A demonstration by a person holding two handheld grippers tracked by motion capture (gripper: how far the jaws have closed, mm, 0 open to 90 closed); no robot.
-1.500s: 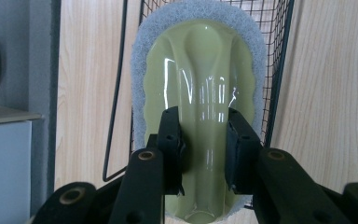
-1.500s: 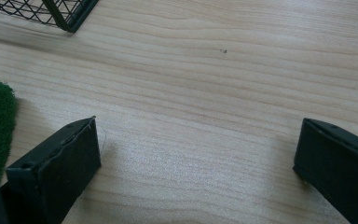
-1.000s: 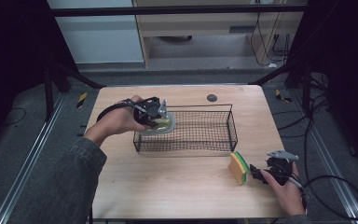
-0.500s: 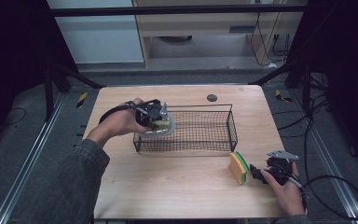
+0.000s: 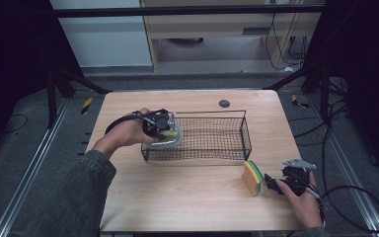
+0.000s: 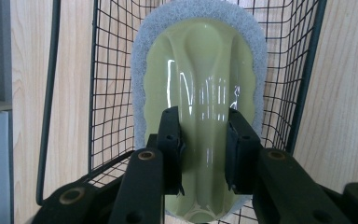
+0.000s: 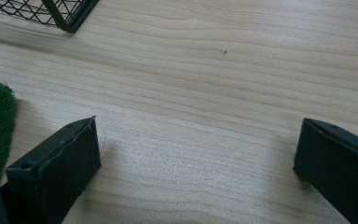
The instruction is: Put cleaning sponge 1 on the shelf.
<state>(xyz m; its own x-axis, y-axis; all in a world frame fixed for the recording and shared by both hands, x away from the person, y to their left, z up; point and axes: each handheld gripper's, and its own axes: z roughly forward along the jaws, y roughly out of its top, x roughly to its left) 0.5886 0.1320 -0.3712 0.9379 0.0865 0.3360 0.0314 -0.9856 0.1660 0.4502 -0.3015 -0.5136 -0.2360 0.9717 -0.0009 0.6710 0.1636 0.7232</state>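
Left gripper (image 6: 200, 154) clenched on the scrub pad (image 6: 200, 79) handle, now lower than a second ago, at the wire basket's (image 5: 197, 148) left end, inside the rim. Release looks next. Right gripper (image 7: 191, 163) spread, idle beside the sponge (image 5: 252, 177) on the counter (image 5: 177, 197).

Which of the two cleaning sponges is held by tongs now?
The pale green scrubber with the grey pad, gripped by the left tongs over the wire basket. The yellow-green sponge stands free on the table.
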